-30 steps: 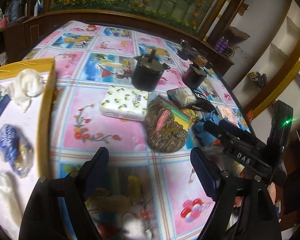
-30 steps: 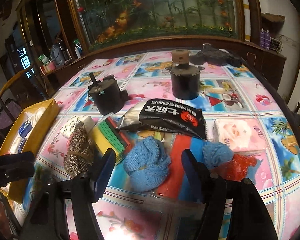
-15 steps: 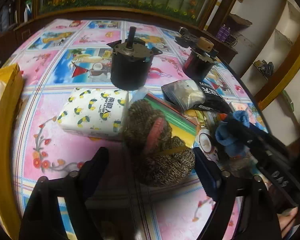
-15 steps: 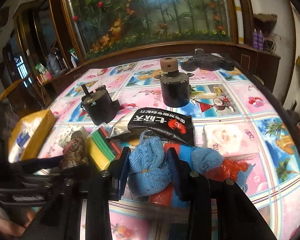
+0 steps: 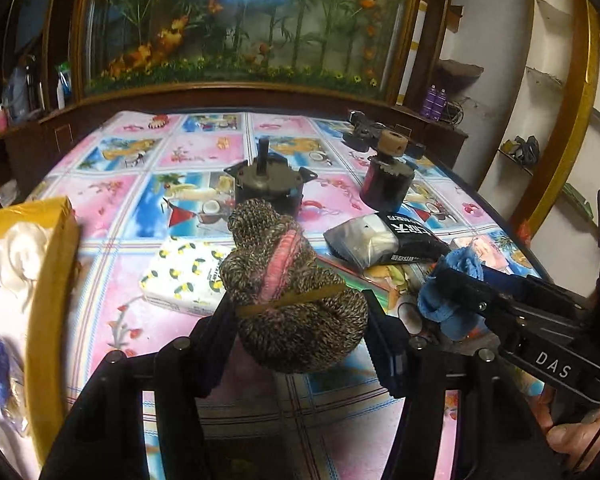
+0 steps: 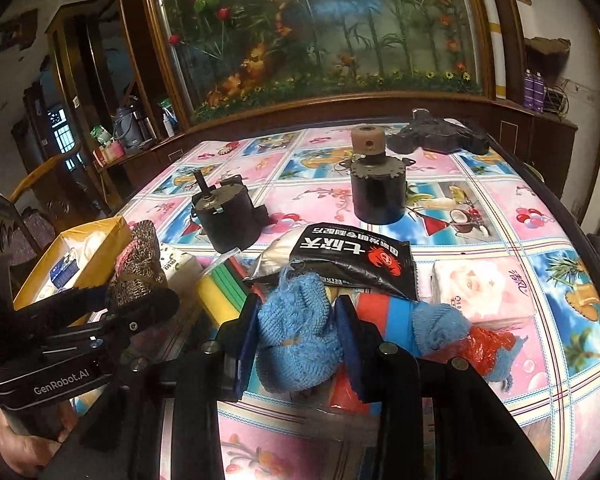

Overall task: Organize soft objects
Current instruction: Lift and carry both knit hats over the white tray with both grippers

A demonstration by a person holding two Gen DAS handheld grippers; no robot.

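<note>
The left gripper [image 5: 298, 320] is closing its fingers on the brown knitted bundle [image 5: 292, 300], which fills the gap between them, lifted near the yellow box [image 5: 50, 280] at the left of the worktop [image 5: 112, 208]. The right gripper [image 6: 298, 340] holds the blue knitted bundle [image 6: 296, 332] in narrow fingers, near the black snack packet [image 6: 352, 260]

Two motors [image 6: 230, 216], two tissue packs [image 6: 482, 288]
</note>
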